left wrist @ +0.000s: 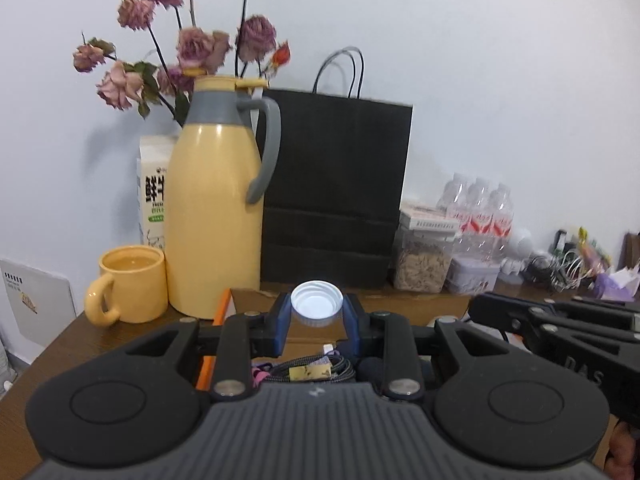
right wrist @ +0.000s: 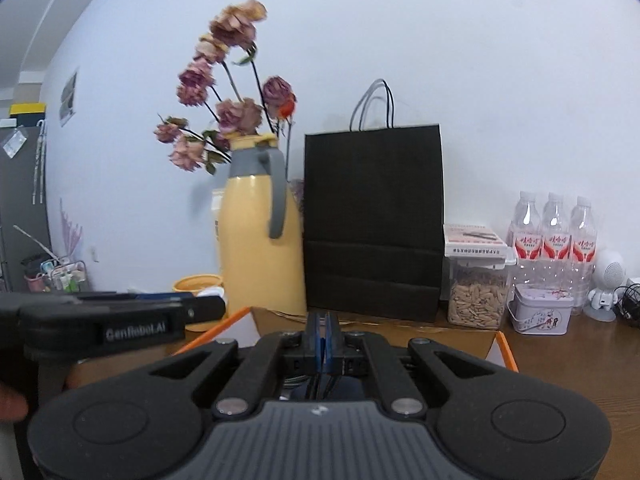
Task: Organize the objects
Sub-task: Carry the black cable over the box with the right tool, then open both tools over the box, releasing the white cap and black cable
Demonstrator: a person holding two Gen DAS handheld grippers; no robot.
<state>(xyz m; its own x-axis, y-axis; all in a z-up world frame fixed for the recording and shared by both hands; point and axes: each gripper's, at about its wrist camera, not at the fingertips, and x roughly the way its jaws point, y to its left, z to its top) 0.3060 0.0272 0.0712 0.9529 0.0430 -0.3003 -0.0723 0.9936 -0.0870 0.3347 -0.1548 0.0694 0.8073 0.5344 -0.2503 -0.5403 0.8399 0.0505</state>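
White bottle cap point(left wrist: 316, 304), three water bottles point(right wrist: 554, 236)

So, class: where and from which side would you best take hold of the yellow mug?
Grip the yellow mug across its rim wall from above. It stands upright and open-topped, its handle facing front-left, with the yellow flask close on its right, blocking that side.
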